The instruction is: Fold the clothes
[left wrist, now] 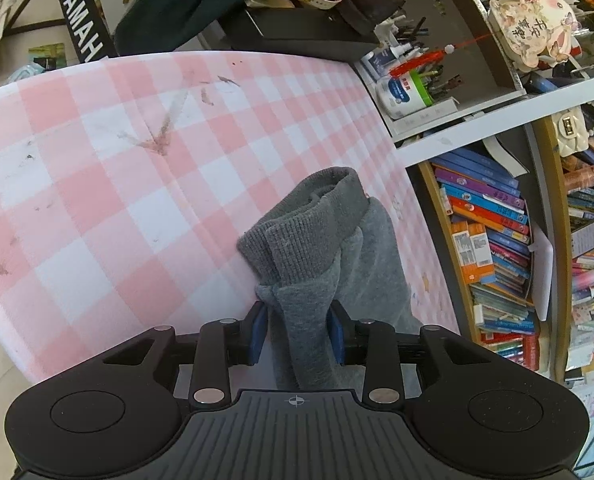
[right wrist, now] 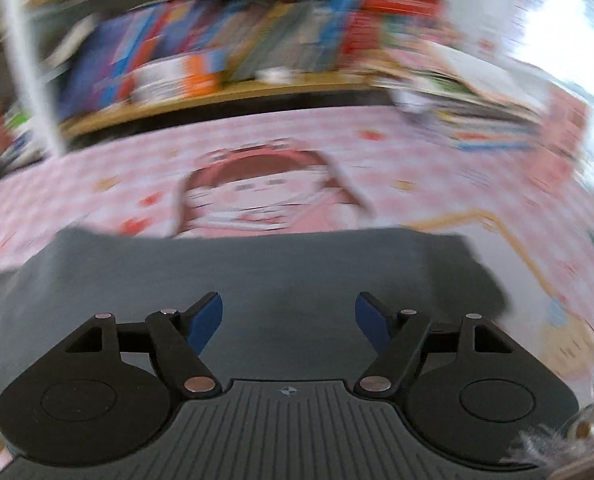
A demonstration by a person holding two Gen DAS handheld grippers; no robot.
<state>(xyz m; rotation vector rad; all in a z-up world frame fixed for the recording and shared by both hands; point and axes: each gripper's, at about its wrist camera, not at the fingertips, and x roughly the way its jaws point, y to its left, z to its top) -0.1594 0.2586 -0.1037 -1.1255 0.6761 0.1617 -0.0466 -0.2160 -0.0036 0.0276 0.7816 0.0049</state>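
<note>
Left wrist view. Nearest the lens, the left tongs (left wrist: 297, 330), black with blue pads, are clamped on a bunched fold of the grey knitted garment (left wrist: 317, 256). The cloth rises between the two pads and hangs forward. Its darker ribbed cuff or hem (left wrist: 297, 236) lies folded over just beyond the pads, and the rest drapes down onto the surface covered in pink-and-white checked cloth (left wrist: 97, 184). The checked cloth carries dark smudges and a crease near its middle. Beyond its far edge stand a black box-shaped case (left wrist: 297, 32) with a dark green garment (left wrist: 185, 4) heaped on it, and a black panel lettered in white (left wrist: 83, 24). To the right of the surface, wooden shelves hold stacked colourful books (left wrist: 489, 240). Above them stand a white jar (left wrist: 397, 94) and a holder of pens.

Right wrist view, heavily motion-blurred. Nearest, the right tongs (right wrist: 289, 320) stand wide apart with nothing between the blue pads. Directly beneath and ahead of them a flat grey spread of fabric, apparently the same garment (right wrist: 257, 264), lies on the pink checked surface (right wrist: 417, 160). Beyond the fabric's far edge a printed cartoon figure (right wrist: 265, 196) shows on the cloth. Farthest away, a wooden bookshelf (right wrist: 217, 96) of coloured spines runs across the top, too blurred to detail.
</note>
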